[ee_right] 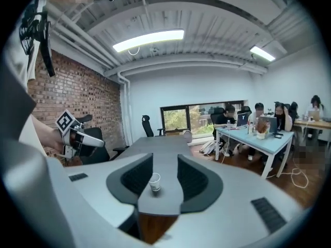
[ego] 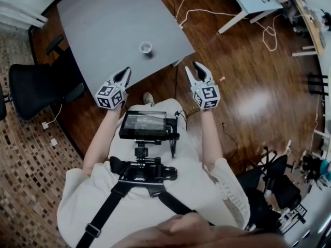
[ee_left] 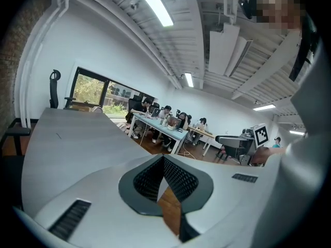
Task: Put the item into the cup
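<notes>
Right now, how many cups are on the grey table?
1. The cup stands upright close to the near edge of the grey table. The table's far end leaves the head view, so another could sit there unseen.

No readable text or numbers; only square markers on the left hand-held gripper (ego: 125,72) and right hand-held gripper (ego: 195,67)

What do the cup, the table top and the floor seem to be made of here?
The cup looks like paper or thin plastic: white, matte, a small dark mark on its wall. The table top is probably laminate: grey, matte, uniform, no grain. The floor looks like wood or wood-look planks: dark brown, glossy, with a bright reflection.
</notes>
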Available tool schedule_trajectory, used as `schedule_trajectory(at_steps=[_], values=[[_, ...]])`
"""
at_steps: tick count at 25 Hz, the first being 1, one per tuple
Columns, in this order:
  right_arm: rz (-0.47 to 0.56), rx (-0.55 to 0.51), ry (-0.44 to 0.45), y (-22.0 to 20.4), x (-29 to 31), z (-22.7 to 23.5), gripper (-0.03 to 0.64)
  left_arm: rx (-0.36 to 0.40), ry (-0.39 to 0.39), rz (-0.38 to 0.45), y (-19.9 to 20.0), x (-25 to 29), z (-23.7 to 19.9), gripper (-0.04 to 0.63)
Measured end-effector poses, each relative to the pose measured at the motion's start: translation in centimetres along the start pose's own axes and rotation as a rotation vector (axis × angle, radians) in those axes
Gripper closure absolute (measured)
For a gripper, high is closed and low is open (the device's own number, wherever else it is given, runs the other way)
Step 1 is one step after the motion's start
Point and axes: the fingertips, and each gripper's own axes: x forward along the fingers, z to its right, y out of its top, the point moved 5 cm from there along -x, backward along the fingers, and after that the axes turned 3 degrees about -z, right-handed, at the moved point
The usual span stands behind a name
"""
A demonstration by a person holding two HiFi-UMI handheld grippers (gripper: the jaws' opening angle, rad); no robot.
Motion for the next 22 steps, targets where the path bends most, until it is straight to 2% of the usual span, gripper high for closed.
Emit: schedule_trajectory(at_steps=[5, 14, 18, 22], values=[[0.033, 0.073, -0.002, -0.3, -4.5, 1.1, 0.457, 0.002, -0.009, 0.014, -0.6, 0.3, 3.7, 0.6], [0.061, 0.066, 0.074, -2.4, -14.0, 3.1, 0.463, -0.002, 0.002, 0.018, -4.0, 1.0, 14.1, 0.6], [0.064, 0.068, 0.113, -4.7, -18.5, 3.4, 0.465, -0.01, 0.037, 0.005, -7.0, -1.5, 18.8, 0.601], [0.091, 0.13, 0.136, -5.9, -22.0, 5.3, 0.471, -0.025, 0.076, 0.01, -9.6, -2.5, 22.2, 0.6]])
